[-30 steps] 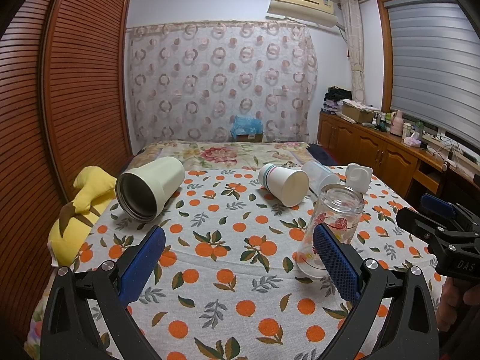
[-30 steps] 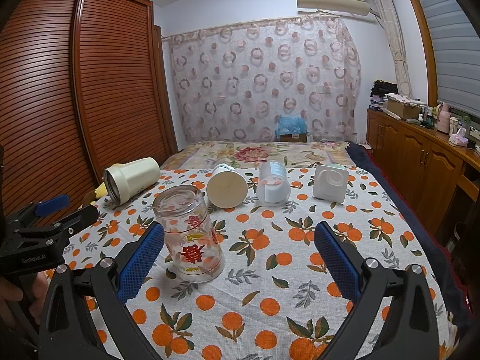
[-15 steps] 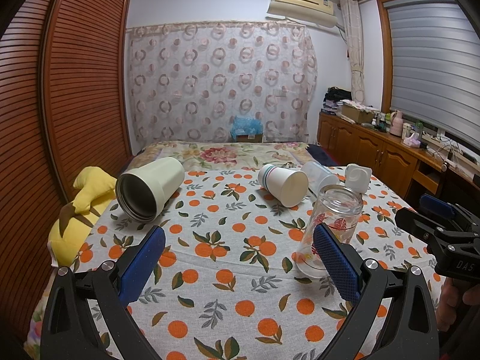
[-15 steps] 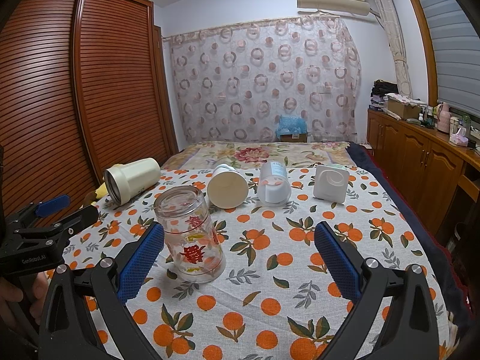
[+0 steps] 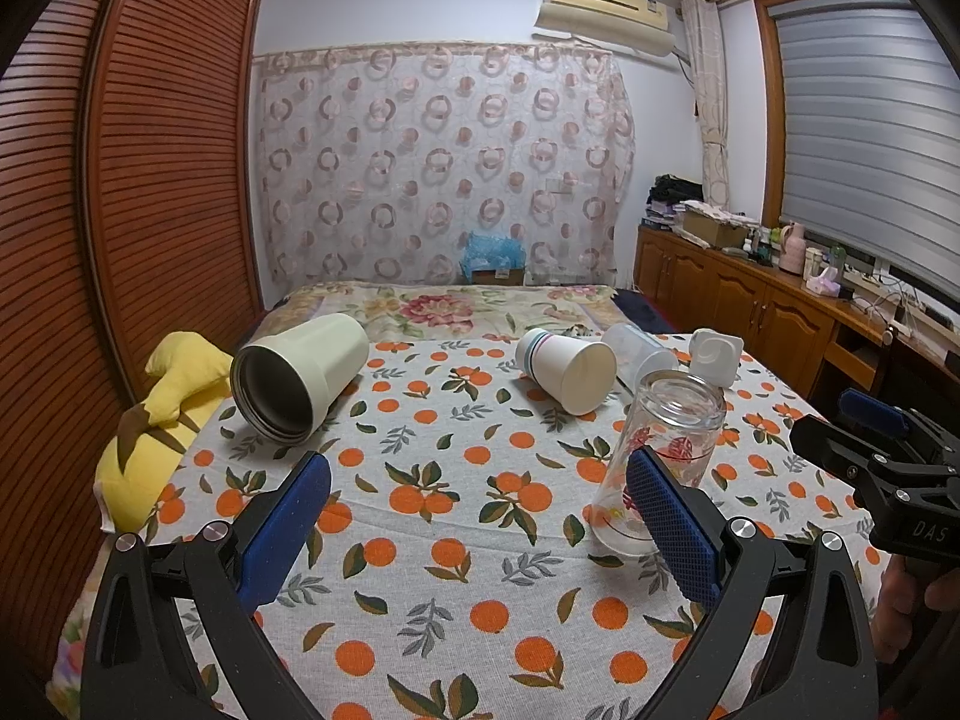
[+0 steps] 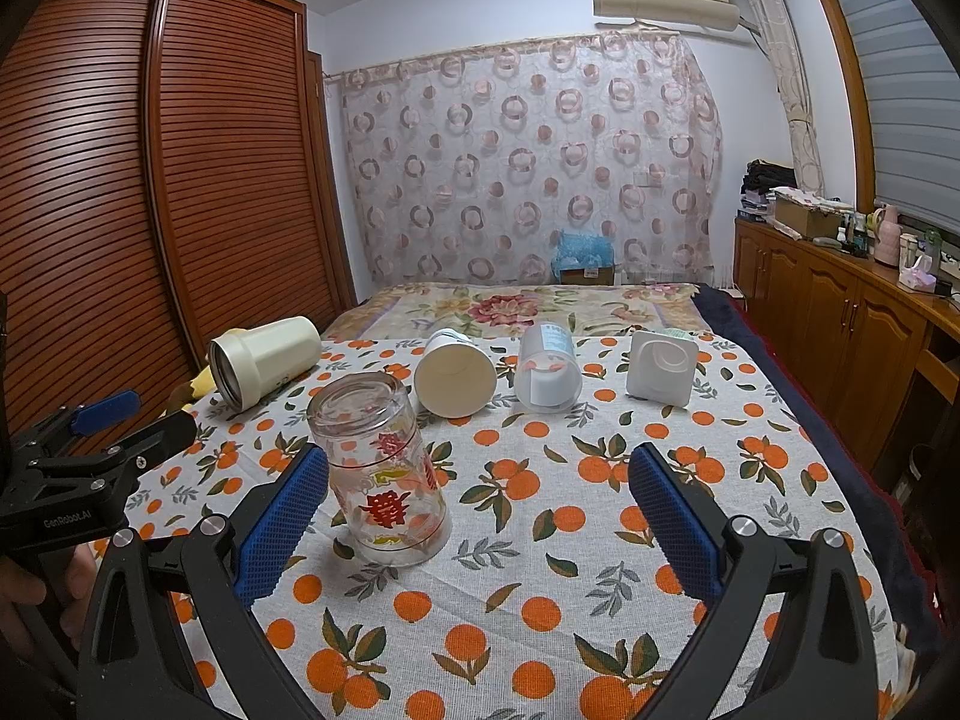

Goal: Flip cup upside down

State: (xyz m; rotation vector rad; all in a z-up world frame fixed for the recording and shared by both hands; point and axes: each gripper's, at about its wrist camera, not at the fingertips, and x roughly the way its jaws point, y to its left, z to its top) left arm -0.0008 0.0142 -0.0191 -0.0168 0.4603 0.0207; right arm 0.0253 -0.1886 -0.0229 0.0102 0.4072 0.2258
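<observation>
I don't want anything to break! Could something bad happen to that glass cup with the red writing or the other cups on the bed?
Maybe. The glass cup stands mouth-down on the soft, wrinkly tablecloth, so a bump from the open right gripper beside it might topple it. The cream tumbler and the paper cup lie on their sides and could roll if the bed shakes.

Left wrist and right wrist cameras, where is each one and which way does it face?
Left wrist: on left gripper, facing the orange-print bedspread; open blue fingers, right gripper at edge.
Right wrist: on right gripper, same heading; open blue fingers, left gripper at edge.
Shared: clear printed glass cup, standing mouth-down.
</observation>
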